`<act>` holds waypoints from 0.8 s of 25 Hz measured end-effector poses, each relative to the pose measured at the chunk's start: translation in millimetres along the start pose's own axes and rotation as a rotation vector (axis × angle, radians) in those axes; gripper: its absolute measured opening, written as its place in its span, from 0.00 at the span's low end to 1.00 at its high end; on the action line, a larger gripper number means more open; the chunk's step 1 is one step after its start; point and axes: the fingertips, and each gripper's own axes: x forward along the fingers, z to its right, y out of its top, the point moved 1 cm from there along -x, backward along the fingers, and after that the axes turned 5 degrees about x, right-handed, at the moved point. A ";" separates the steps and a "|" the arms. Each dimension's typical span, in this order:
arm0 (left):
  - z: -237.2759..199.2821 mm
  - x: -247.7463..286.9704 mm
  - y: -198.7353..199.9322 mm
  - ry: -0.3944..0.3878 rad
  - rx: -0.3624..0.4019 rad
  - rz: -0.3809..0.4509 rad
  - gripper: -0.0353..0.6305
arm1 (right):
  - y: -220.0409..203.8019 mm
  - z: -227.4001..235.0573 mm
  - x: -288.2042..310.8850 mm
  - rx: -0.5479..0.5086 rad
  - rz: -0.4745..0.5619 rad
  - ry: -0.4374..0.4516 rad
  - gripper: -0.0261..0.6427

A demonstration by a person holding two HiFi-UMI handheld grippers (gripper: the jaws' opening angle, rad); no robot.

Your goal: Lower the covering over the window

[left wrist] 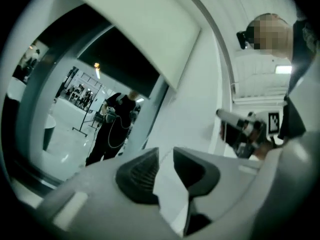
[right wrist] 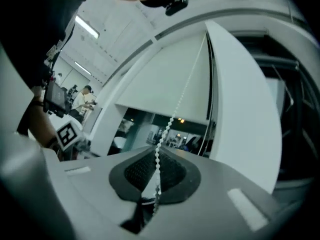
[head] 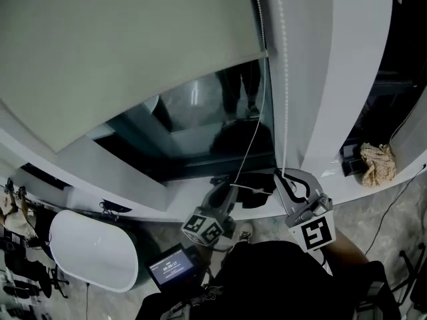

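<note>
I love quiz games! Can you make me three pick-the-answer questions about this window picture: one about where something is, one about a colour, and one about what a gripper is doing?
1. Where does the crumpled cloth lie?
A) on the ledge at the right
B) on the floor
C) hanging from the ceiling

2. What colour is the bead chain?
A) red
B) white
C) black

3. What is the right gripper doing?
A) standing wide open and empty
B) pinching the bead chain
C) holding the crumpled cloth

Answers:
1 A, because the head view shows the cloth sitting up on the ledge, past the white column.
2 B, because the little beads look white in both the head view and the right gripper view.
3 B, because the right gripper view shows its fingers closed with the chain running between them.
</note>
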 end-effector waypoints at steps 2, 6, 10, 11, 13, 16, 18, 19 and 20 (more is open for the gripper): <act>32.1 7.7 38.4 -0.057 0.036 0.047 0.19 | -48.5 -24.7 7.8 0.036 -0.098 0.068 0.04; 84.7 26.7 105.0 -0.222 0.080 0.173 0.22 | -162.4 -76.8 20.8 0.107 -0.361 0.193 0.04; 110.2 43.1 144.6 -0.310 0.126 0.257 0.25 | -200.0 -96.7 16.0 0.179 -0.401 0.178 0.04; 108.1 47.6 151.7 -0.317 0.135 0.270 0.25 | -195.8 -95.8 22.4 0.206 -0.387 0.174 0.04; 99.1 53.8 155.3 -0.322 0.143 0.259 0.25 | -188.7 -92.1 30.1 0.212 -0.361 0.157 0.04; 77.8 51.7 133.9 -0.315 0.188 0.168 0.26 | -196.8 -83.7 22.2 0.233 -0.387 0.091 0.04; 55.7 43.1 116.1 -0.295 0.181 0.106 0.37 | -206.5 -80.2 14.6 0.272 -0.423 0.054 0.04; 46.0 38.7 111.8 -0.290 0.139 0.095 0.41 | -210.8 -80.3 10.5 0.291 -0.440 0.043 0.04; 40.4 35.7 112.2 -0.297 0.090 0.099 0.43 | -214.4 -81.4 7.0 0.295 -0.457 0.037 0.04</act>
